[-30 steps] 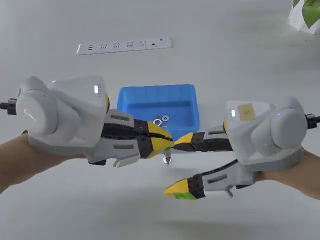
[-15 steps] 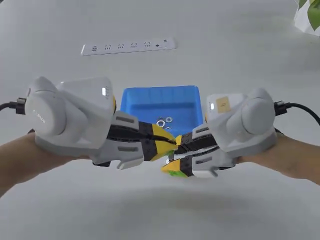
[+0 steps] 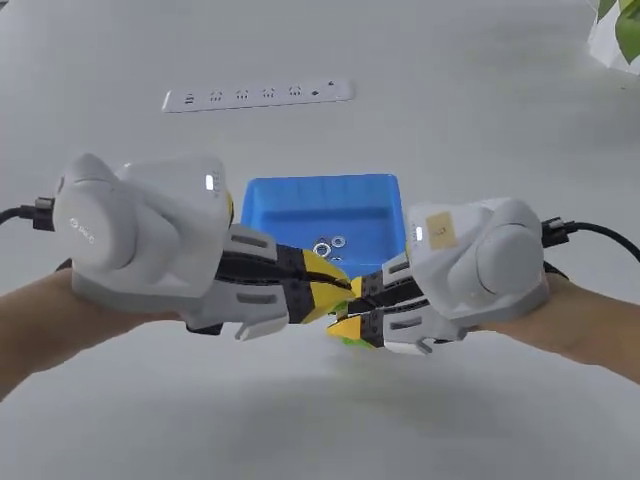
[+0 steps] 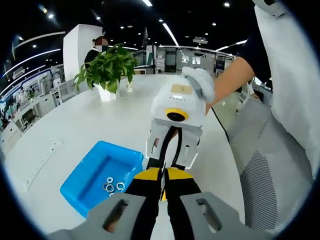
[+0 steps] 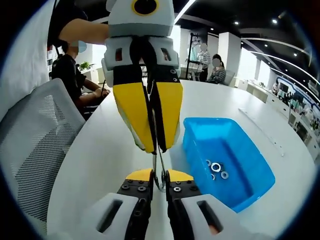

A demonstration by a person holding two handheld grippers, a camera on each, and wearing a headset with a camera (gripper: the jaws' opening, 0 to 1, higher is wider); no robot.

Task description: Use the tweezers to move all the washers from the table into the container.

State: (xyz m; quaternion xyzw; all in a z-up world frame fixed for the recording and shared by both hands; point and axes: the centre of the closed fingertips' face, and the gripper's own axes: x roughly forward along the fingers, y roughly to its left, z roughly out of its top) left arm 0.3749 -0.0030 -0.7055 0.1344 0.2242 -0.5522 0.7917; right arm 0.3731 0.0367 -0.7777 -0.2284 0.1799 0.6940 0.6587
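My two grippers meet tip to tip in front of the blue container (image 3: 318,200). The left gripper (image 3: 338,288) comes from the left and is shut on thin metal tweezers (image 5: 156,162), which run down between its yellow jaws. The right gripper (image 3: 350,308) faces it, with its jaws shut on the tweezers' lower end (image 5: 159,182). In the left gripper view the tweezers (image 4: 162,182) show as a sliver between that gripper's own jaws (image 4: 162,176). Several washers (image 3: 328,245) lie in the container (image 5: 242,150), grouped near its front (image 5: 216,167), (image 4: 112,186).
A white power strip (image 3: 258,95) lies at the far side of the white table (image 3: 480,120). A potted plant (image 3: 618,25) stands at the far right corner. Mesh chairs (image 4: 270,175) (image 5: 30,135) stand at the table's edge. People sit in the background.
The right gripper, open and lower a second ago, has risen to the left gripper's tips and shut on the tweezers hanging there. The left gripper has barely moved.
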